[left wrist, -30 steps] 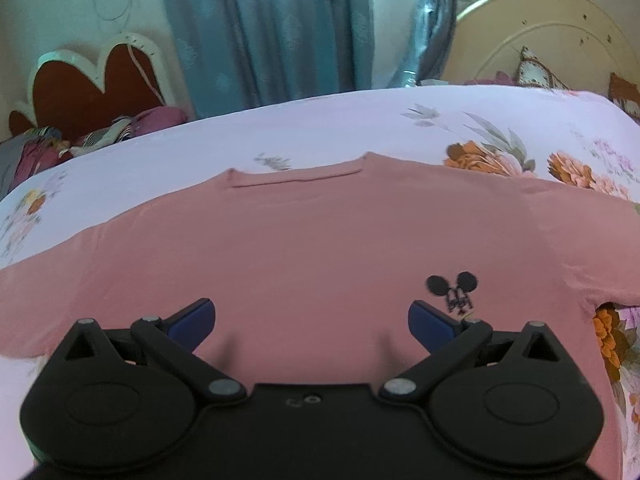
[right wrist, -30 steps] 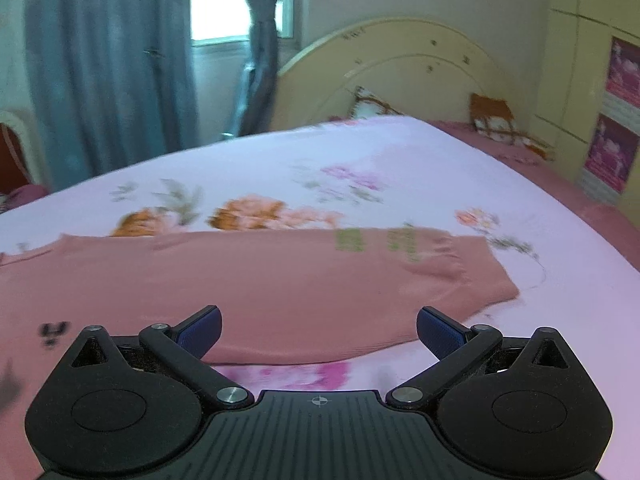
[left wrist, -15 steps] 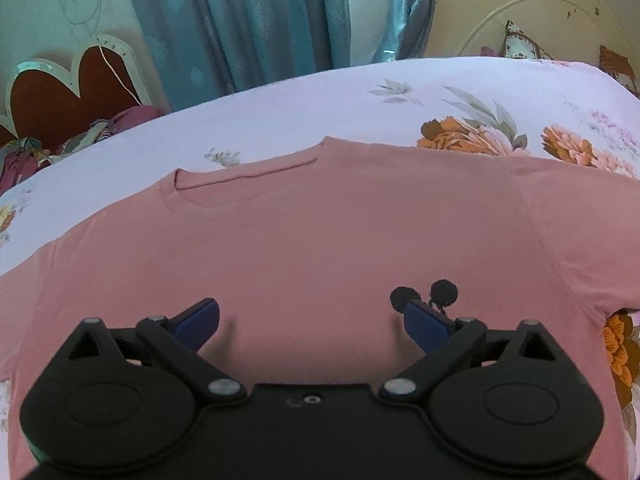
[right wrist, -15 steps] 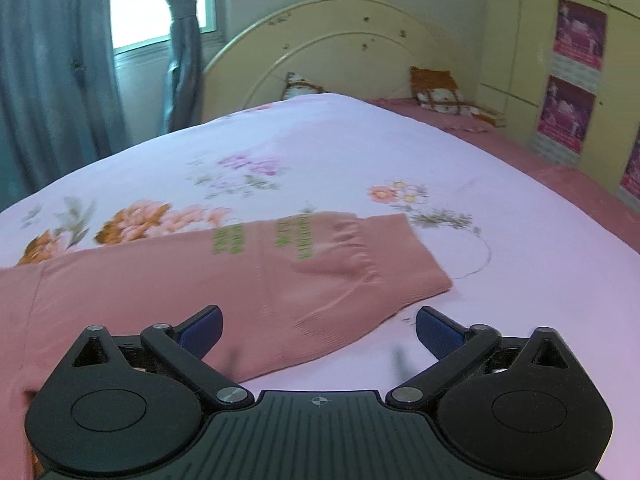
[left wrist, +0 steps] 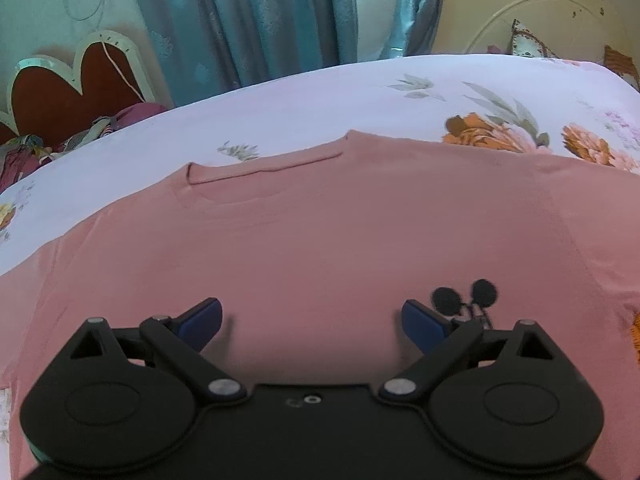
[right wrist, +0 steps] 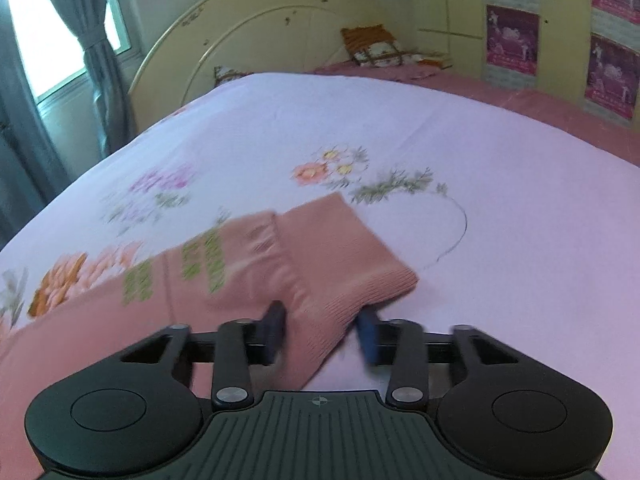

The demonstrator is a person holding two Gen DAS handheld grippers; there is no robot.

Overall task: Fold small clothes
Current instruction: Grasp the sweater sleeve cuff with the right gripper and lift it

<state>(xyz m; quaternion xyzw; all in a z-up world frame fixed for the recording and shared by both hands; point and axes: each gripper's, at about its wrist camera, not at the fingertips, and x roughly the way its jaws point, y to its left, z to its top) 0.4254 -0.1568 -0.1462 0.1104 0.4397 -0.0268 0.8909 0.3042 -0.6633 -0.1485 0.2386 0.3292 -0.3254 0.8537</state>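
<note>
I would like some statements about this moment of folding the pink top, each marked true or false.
1. The right gripper has its fingers around the ribbed cuff of the pink top's sleeve. True; whether they already pinch it cannot be told.
2. The left gripper is shut on the collar. False: its fingers stand wide apart over the chest of the pink top, with the collar farther ahead.
3. A small black mouse-ear print lies near the left gripper's right finger. True.
4. The pink top is already folded in half. False: it lies spread flat on the flowered sheet.
5. The sleeve carries blue lettering. False: the marks are green.
</note>
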